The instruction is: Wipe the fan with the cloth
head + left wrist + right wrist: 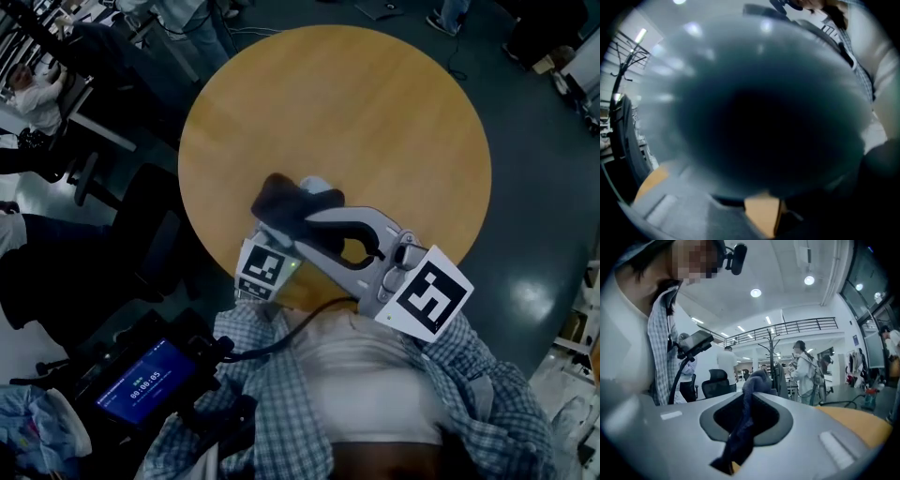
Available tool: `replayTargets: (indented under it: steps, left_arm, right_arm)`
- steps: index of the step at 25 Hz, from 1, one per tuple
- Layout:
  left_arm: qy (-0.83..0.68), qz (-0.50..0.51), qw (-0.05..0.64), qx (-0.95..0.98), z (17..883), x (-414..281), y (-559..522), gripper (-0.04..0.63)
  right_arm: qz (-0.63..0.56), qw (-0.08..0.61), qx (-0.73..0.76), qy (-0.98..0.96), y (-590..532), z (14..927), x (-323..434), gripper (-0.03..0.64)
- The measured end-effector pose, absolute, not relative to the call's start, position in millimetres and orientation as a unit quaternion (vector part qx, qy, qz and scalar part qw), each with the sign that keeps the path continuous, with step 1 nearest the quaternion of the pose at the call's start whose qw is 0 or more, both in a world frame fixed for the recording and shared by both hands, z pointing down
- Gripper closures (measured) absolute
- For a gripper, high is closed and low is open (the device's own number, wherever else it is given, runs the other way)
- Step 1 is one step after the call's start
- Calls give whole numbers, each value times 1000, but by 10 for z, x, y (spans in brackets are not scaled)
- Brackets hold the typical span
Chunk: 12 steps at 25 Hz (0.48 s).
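Over the near edge of the round wooden table (356, 122), close to my body, both grippers meet. My right gripper (295, 230) is shut on a dark blue cloth (281, 200). In the right gripper view the cloth (743, 427) hangs pinched between the grey jaws of that gripper (749, 399). A pale rounded part of the fan (317, 187) shows beside the cloth. My left gripper (759, 187) lies under the right one, with only its marker cube (262, 269) plain. Its camera is filled by the fan (759, 112), a blurred round grey body with a dark centre, held in the jaws.
Black office chairs (150, 234) stand left of the table. A device with a lit blue screen (141, 384) sits at my lower left. The right gripper view shows people (806, 366) and a coat stand (774, 357) in the room behind. Dark floor surrounds the table.
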<state>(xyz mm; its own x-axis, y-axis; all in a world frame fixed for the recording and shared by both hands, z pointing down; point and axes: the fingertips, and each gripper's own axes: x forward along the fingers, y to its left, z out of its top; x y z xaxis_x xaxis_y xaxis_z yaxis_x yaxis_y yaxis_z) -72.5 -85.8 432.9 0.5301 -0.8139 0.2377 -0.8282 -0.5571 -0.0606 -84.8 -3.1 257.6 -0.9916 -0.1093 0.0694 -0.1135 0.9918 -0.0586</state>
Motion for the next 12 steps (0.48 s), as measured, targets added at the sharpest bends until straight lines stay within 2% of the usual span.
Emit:
replayTargets:
  steps: [4, 7, 12]
  left_arm:
    - [-436, 170, -11, 883, 4388, -563, -797, 449]
    - [-411, 188, -33, 891, 4403, -452, -742, 449]
    - [-378, 200, -75, 901, 4331, -298, -662, 449]
  right_arm:
    - [-46, 94, 42, -994, -53, 2662, -1003, 560]
    - [-14, 104, 63, -992, -402, 2812, -992, 560]
    - [-31, 204, 33, -978, -908, 3268, -974, 560]
